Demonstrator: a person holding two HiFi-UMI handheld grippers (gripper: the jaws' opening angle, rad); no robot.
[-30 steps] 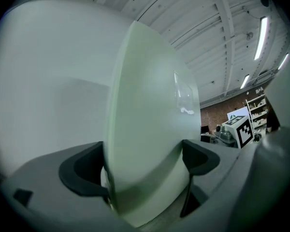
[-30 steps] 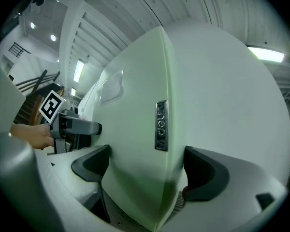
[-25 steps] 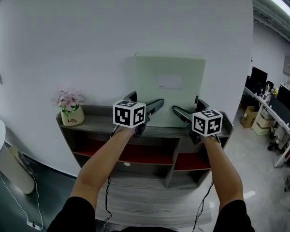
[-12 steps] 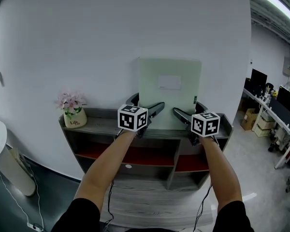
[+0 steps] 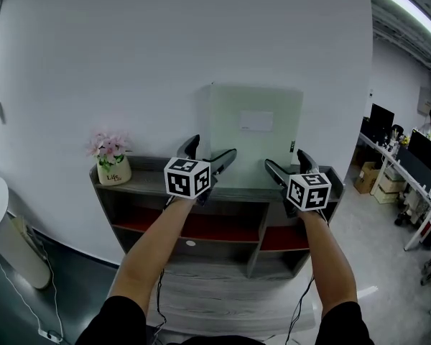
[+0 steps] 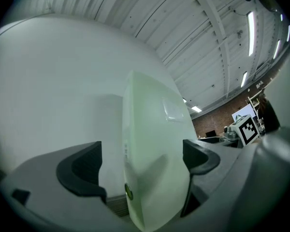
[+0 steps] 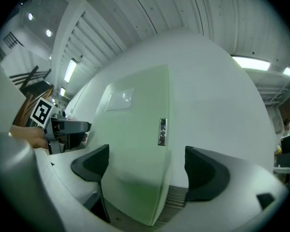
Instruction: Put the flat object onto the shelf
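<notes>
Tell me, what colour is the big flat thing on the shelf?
The flat panel is pale green; the head view shows it best.

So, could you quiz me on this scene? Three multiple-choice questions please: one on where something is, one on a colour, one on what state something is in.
1. Where on the shelf's top board is the flower pot?
A. at its right end
B. at its left end, apart from the flat panel
C. behind the panel

2. What colour is the panel?
A. pale green
B. red
C. black

3. How do the left gripper jaws stand?
A. shut on nothing
B. shut on the pot
C. apart, with the panel's edge between them

Answers: 1 B, as the head view shows the pot far left of the panel. 2 A, as it looks pale green in all three views. 3 C, as the left gripper view shows a gap beside the panel.
</notes>
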